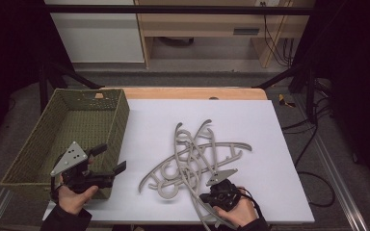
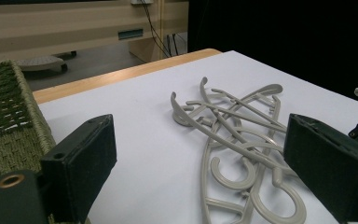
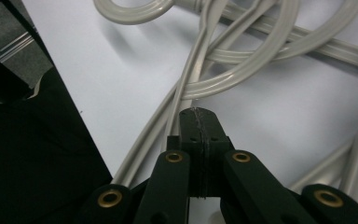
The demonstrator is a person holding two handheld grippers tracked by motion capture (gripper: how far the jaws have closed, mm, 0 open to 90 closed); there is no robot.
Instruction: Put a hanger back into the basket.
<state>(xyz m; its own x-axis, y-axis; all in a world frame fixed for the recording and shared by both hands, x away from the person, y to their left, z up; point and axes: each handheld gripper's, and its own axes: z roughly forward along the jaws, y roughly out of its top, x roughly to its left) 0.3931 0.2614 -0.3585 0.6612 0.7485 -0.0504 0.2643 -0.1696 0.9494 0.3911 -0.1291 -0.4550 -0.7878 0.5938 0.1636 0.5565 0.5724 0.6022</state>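
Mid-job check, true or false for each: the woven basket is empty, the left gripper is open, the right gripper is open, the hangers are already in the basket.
1. The green woven basket is empty. True.
2. The left gripper is open. True; its jaws stand wide apart.
3. The right gripper is open. False; its jaws are pressed together, among the hangers.
4. The grey plastic hangers lie in the basket. False; they lie tangled on the white table.

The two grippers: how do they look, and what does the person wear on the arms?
Both the left gripper and the right gripper are black, each topped with a grey three-cornered plate. Their fingers are flat black blocks; brass-coloured rivets mark the joints. The sleeves are dark.
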